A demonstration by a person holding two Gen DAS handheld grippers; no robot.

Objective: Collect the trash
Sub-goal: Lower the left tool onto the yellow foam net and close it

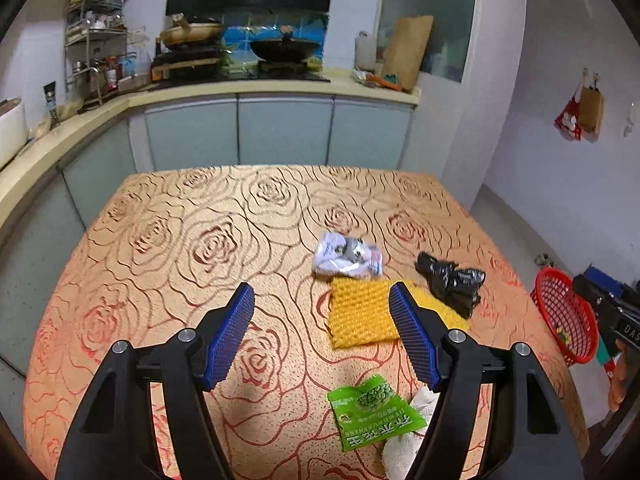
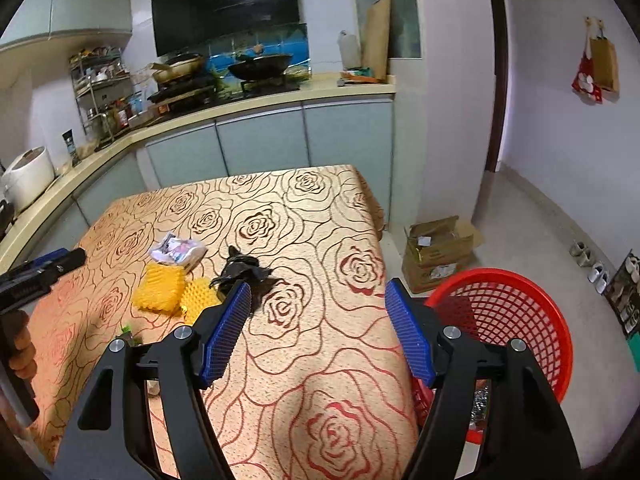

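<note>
Blue-padded fingers [image 1: 240, 332] of both grippers spread wide, nothing held

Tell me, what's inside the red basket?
The red basket beside the table shows something silvery and crinkly at its bottom. The right gripper hides the rest.

L-shaped kitchen counter [image 2: 240, 110], pale grey-blue cabinet doors [image 2: 260, 140] below. Black range hood [image 2: 224, 4] over hob; two woks [image 2: 260, 65] on burners. Wire rack [image 1: 94, 44] at corner. White walls [image 2: 560, 140], pale tiled floor [image 2: 532, 236], open cardboard box [image 2: 438, 252] on it.
</note>
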